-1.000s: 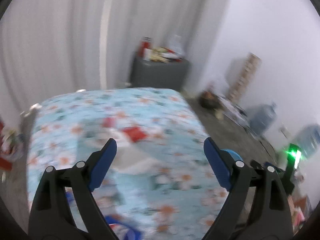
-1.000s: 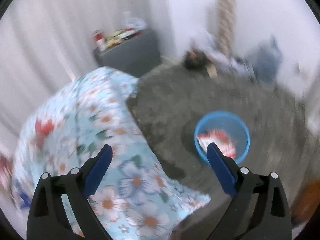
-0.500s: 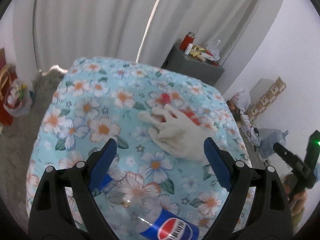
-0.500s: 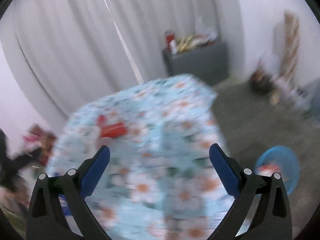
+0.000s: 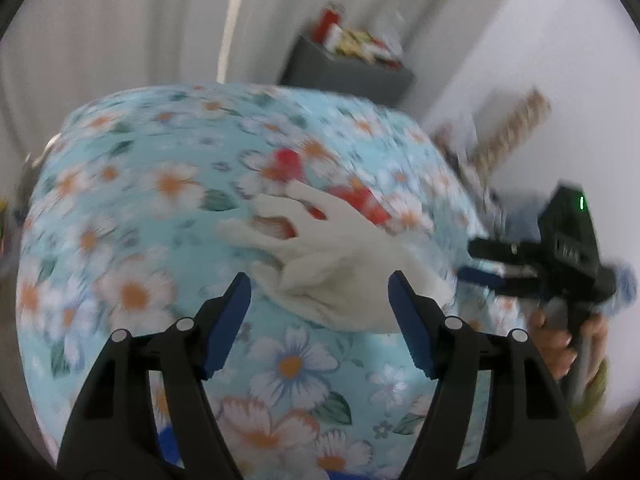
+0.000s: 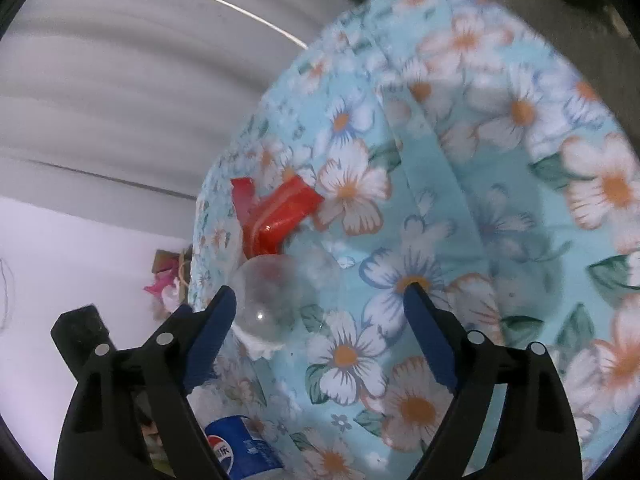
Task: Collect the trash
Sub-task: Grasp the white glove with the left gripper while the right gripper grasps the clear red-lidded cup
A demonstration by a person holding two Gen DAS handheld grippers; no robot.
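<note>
A white glove lies on the floral tablecloth, with red wrappers partly under it. My left gripper is open just above the glove's near edge. My right gripper is open over the cloth, seen from the left wrist at the right. In the right wrist view a clear plastic cup lies by the left fingertip, a red wrapper lies beyond it, and a Pepsi bottle lies near the bottom.
A grey cabinet with packets on top stands behind the table by white curtains. Boxes and clutter line the right wall. The table edge drops off to the left in the right wrist view.
My left gripper has moved closer to the glove. My right gripper has swung over the table and now looks down at the cup and red wrapper; the blue basin has left view.
</note>
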